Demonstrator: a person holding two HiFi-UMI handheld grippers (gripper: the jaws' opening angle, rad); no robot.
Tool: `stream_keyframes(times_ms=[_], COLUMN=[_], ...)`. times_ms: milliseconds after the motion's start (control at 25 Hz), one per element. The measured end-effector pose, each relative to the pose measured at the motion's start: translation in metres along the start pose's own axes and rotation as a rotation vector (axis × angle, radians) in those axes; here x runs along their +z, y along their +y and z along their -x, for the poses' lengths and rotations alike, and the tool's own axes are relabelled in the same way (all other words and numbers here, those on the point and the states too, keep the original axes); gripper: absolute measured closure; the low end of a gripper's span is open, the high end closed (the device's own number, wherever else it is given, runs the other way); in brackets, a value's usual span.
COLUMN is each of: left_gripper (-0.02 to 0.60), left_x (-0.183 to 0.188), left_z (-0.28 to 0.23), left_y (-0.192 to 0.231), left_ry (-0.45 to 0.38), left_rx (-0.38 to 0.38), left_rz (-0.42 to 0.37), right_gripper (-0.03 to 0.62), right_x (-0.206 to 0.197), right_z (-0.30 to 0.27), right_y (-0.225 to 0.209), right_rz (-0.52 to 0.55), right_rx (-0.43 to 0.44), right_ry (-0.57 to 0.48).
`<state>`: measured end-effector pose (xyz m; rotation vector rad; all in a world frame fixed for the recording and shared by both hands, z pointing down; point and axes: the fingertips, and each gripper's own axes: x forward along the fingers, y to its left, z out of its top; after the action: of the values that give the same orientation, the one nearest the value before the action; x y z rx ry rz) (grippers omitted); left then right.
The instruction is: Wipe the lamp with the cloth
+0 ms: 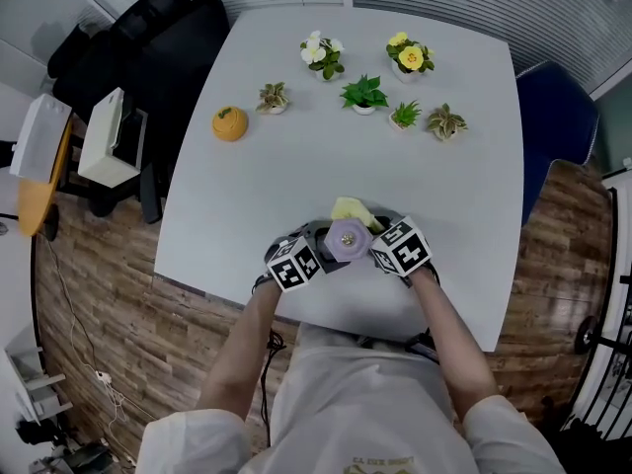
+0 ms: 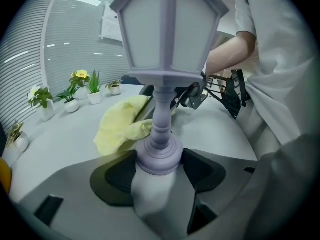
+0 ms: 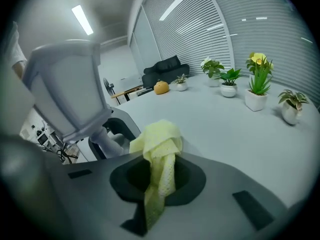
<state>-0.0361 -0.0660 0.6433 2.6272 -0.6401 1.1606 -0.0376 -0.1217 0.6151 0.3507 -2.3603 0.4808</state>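
A lilac lantern-shaped lamp (image 2: 165,59) stands upright on the white table, its round base clamped between the dark pads of my left gripper (image 2: 159,170). From the head view I look down on the lamp (image 1: 347,238) top, between both marker cubes. My right gripper (image 3: 159,176) is shut on a yellow cloth (image 3: 159,149), which bunches up above the jaws and hangs down between them. The cloth (image 2: 122,126) lies just behind the lamp's stem in the left gripper view. In the right gripper view the lamp (image 3: 67,86) looms at the left, close to the cloth.
Several small potted plants (image 1: 364,93) and an orange pumpkin-like ornament (image 1: 229,123) stand across the far half of the table (image 1: 247,205). A black sofa (image 1: 148,38) is beyond the left edge, a blue chair (image 1: 555,117) at the right. The person's torso is close behind the grippers.
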Motion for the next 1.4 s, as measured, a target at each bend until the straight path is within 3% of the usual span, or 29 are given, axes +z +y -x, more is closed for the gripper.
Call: stream_keyframes(times_ms=[480,1400], left_gripper=[0.276,0.276], left_x=[0.002,0.002], left_z=[-0.001,-0.001], left_y=[0.002,0.001], left_ry=[0.001,-0.001], left_rx=[-0.002,-0.003], left_rz=[0.003,0.002], right_gripper=[0.556,0.556], right_x=[-0.028,-0.055], right_z=[0.012,0.025], right_y=[-0.007,0.023], right_rz=[0.035,0.088], right_rx=[-0.063,0.001], right_ry=[0.076,0.167])
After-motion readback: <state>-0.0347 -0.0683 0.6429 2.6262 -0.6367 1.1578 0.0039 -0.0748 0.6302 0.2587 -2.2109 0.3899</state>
